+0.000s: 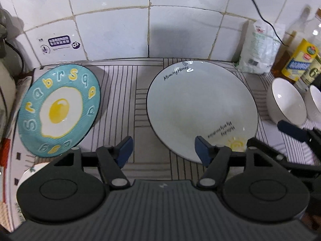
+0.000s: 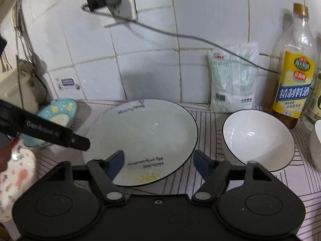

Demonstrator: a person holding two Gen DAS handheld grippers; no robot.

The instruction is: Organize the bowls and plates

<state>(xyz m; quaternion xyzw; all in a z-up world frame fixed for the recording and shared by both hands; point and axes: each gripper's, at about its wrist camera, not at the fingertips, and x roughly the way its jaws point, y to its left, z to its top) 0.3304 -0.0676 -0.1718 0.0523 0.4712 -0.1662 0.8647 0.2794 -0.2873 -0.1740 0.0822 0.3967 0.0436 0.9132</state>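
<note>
White-tiled kitchen wall behind a bench (image 1: 120, 76) under a striped mat. Left claw (image 1: 163, 150) apart, nothing between the pads, hovering over mat with the white plate (image 1: 200, 108) just ahead to its right and the egg plate (image 1: 60, 108) ahead to its left, propped at a tilt. Right claw (image 2: 158, 164) also apart and empty, over the white plate's near rim; white bowl (image 2: 257, 138) just right of it, a second bowl's edge beyond. Judged glazed ceramic: stiff, fairly heavy, slick, chips easily. Best taken at the rim, pads across the edge, lifted level; bowls by the wall.
</note>
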